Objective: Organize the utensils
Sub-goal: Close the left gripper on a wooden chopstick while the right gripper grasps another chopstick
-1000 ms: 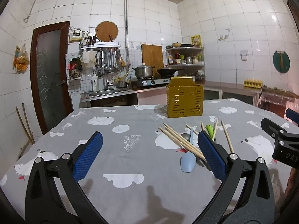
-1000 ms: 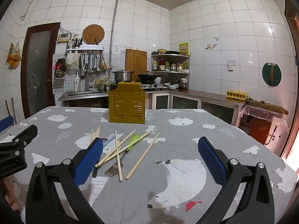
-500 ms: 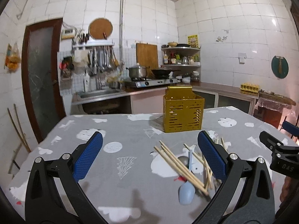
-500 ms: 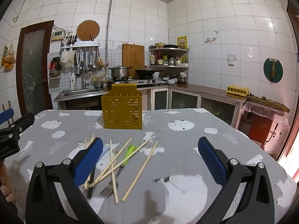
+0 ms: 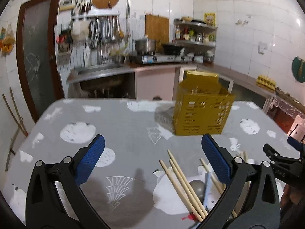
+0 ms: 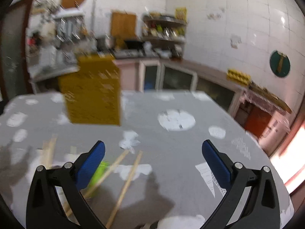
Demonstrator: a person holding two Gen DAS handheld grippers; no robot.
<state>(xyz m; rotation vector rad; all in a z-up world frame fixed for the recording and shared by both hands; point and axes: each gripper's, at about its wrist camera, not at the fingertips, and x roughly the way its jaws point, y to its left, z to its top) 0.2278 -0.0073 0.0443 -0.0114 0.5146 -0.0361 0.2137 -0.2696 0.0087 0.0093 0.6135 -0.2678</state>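
A yellow perforated utensil holder [image 5: 202, 110] stands on the grey table [image 5: 118, 126]; it also shows, blurred, in the right wrist view [image 6: 91, 95]. Wooden chopsticks [image 5: 183, 183], a grey spoon [image 5: 196, 187] and a light blue handle [image 5: 206, 187] lie in a pile under my left gripper's right finger. My left gripper [image 5: 152, 160] is open and empty, low over the table. My right gripper [image 6: 152, 160] is open and empty; chopsticks [image 6: 125, 183] and a green-handled utensil [image 6: 99, 171] lie by its left finger. The right gripper's tip [image 5: 282, 162] shows at the left view's right edge.
The grey tablecloth has white animal prints. Behind the table run a sink [image 5: 99, 70], a stove with a pot [image 5: 146, 45], shelves and a counter with an egg tray [image 5: 266, 80]. A dark door [image 5: 36, 61] is at the left. The table's right edge [image 6: 266, 162] is near.
Both grippers have moved forward and down toward the table; the holder and the utensil pile look closer and larger. The right view is now motion-blurred. Both stay open.
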